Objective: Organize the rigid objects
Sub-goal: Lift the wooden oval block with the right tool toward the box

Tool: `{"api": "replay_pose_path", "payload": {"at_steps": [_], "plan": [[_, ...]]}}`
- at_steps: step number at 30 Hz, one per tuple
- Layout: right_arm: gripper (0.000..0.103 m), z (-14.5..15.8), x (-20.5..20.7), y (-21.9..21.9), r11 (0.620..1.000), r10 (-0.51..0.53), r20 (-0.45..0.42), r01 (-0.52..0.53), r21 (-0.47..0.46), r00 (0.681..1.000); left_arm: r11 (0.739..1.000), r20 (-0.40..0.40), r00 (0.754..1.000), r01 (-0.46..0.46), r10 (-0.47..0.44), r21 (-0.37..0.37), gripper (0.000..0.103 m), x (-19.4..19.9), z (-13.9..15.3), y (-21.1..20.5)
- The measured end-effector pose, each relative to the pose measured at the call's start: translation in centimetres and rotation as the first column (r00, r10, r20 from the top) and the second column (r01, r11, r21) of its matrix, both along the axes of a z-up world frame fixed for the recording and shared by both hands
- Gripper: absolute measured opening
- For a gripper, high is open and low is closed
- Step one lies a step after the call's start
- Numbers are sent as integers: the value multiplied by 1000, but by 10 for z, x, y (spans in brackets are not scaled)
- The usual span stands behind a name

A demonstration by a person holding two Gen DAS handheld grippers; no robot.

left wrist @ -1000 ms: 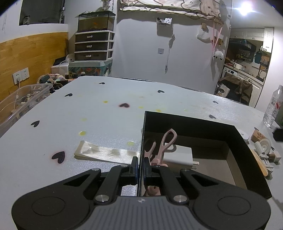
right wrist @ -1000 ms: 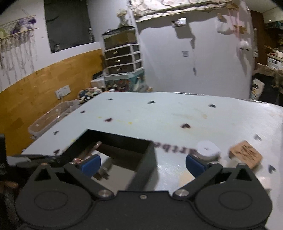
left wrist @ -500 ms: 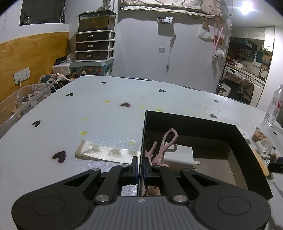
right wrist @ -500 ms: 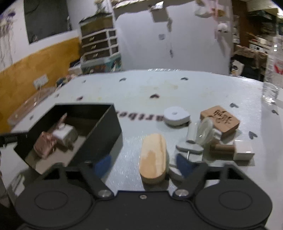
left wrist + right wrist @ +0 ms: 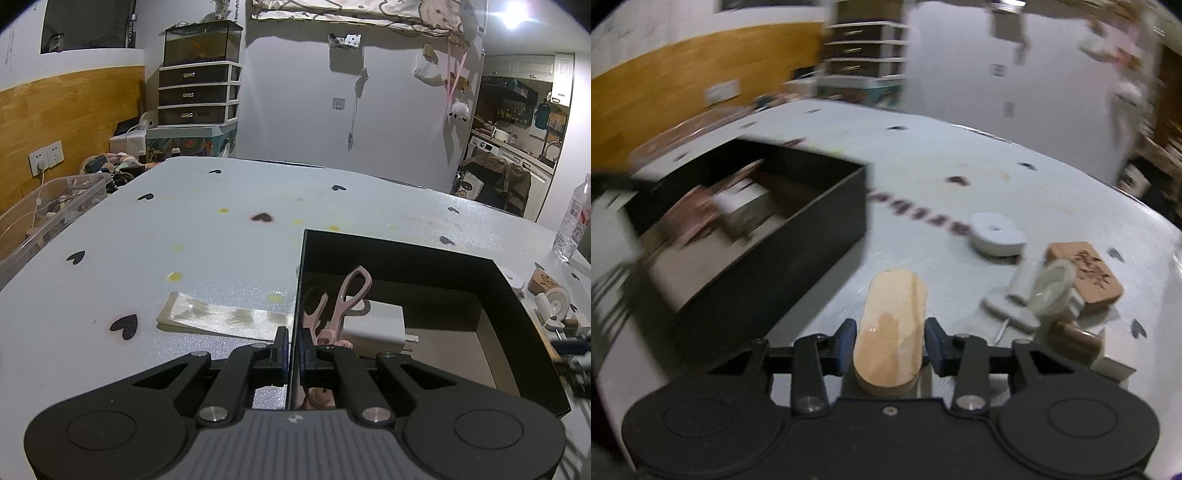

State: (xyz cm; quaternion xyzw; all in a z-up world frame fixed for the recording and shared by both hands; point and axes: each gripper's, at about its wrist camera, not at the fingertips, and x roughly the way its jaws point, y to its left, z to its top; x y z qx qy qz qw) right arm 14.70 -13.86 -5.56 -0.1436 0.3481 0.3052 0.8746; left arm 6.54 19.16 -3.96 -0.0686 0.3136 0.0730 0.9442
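Observation:
My left gripper [image 5: 294, 350] is shut on the left wall of the black box [image 5: 495, 273]. Inside the box lie pink scissors [image 5: 347, 295] and a white charger block [image 5: 373, 321]. In the right wrist view the box [image 5: 798, 236] is at the left. My right gripper [image 5: 889, 341] has closed around a flat oval wooden piece [image 5: 892, 325] lying on the table; its blue pads [image 5: 846, 339] sit at both sides of it.
A white round holder [image 5: 995, 234], a brown engraved wooden block [image 5: 1086, 273], a clear tape dispenser [image 5: 1049, 291] and a white cube [image 5: 1115, 354] lie right of the wooden piece. A satin ribbon strip [image 5: 221, 317] lies left of the box. A water bottle [image 5: 572, 221] stands far right.
My right gripper has swung right from over the box, come down over the wooden piece and narrowed its fingers onto it. My left gripper has stayed on the box wall.

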Motion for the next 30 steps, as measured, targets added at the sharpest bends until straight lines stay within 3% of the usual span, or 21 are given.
{"api": "replay_pose_path", "payload": {"at_steps": [4,6,11,14,15,16,18,23,30], "plan": [[41,5,-27,-12,989,141,-23,-142,-51,990,1000,0,1000,1,-1,-2,5,1,-1,1],[50,8,-36,-20,985,145,-11,-145,-89,989,1000,0,1000,1,-1,-3,5,0,-2,2],[52,10,-34,-44,991,-4,15,6,-136,1000,1000,2,1000,2,-2,-5,5,-2,-3,3],[53,10,-27,-57,988,-118,13,119,-98,993,1000,2,1000,1,-1,-6,4,-1,-2,1],[59,11,-27,-59,988,-133,3,133,-73,991,1000,1,1000,1,-1,-6,5,-1,-3,1],[74,12,-28,-60,989,-141,-4,141,-44,990,1000,1,1000,2,-2,-5,5,-1,-2,1],[87,12,-31,-57,991,-130,3,130,-10,992,1000,1,1000,3,-3,-6,5,-1,-2,1],[91,6,-29,-36,999,-42,3,43,-25,999,1000,-1,1000,5,-5,-4,4,2,1,-4],[87,0,-6,-30,999,-46,-30,46,-22,998,1000,0,1000,8,-8,-8,4,2,1,-4]]}}
